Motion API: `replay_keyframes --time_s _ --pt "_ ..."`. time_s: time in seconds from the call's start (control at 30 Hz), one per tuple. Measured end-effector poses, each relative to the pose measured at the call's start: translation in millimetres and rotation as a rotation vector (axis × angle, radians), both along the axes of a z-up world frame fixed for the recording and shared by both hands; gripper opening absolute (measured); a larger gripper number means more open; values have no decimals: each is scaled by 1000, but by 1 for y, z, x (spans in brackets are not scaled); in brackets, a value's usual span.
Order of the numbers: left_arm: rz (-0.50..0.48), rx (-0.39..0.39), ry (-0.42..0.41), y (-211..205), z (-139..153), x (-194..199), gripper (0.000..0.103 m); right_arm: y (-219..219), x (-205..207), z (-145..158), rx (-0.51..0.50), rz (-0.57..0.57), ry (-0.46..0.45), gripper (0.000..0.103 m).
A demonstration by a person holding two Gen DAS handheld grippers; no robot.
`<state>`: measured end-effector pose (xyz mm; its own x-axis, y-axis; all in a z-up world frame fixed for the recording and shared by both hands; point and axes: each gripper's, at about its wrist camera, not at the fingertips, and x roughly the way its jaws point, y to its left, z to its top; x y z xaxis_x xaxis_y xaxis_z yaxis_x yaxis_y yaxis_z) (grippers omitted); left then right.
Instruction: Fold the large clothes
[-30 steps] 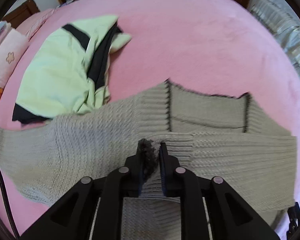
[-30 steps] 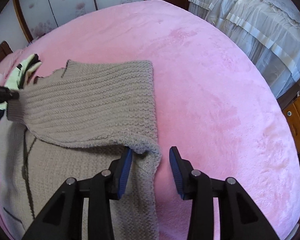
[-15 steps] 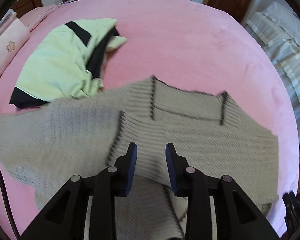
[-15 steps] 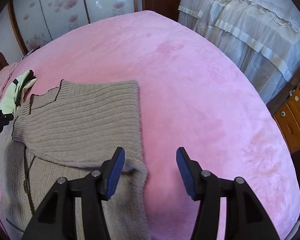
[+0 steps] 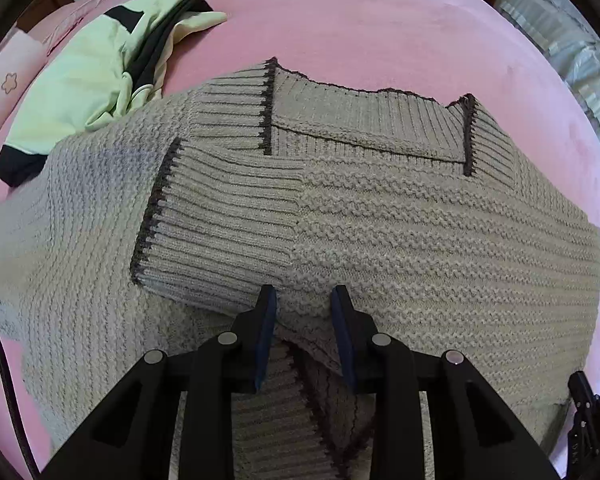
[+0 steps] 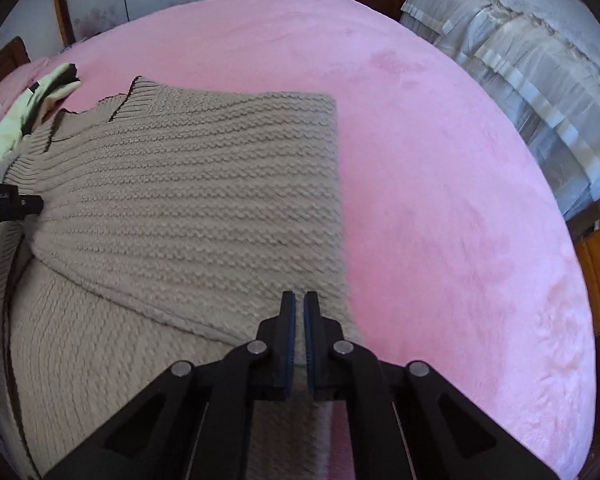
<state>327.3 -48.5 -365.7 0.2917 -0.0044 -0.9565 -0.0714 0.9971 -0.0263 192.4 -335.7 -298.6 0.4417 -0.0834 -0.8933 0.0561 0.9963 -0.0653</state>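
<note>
The grey knit sweater (image 5: 380, 216) fills the frame's middle on the pink bed (image 6: 440, 168). The left gripper (image 5: 303, 300) stands apart over it; the right gripper (image 6: 299, 304) has just closed, pinching the sweater's lower-right edge. A thin pinch could slip, undoing the fold.

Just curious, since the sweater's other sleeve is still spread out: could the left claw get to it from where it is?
Probably yes. The left claw hovers open over the sweater, and the unfolded sleeve lies flat beside it with nothing on top; the green garment only borders it.
</note>
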Motion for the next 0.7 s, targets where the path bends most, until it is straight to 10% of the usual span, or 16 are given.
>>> replay_keyframes --time_s 0.2,0.33,0.7 --pt "1 -38 -16 1 22 14 34 -9 16 39 160 -30 -44 6" --pt "39 -37 -108 5 47 24 62 -1 54 48 195 -25 -71 6" --pt "109 54 -63 23 2 62 62 3 129 -8 151 17 -31 1"
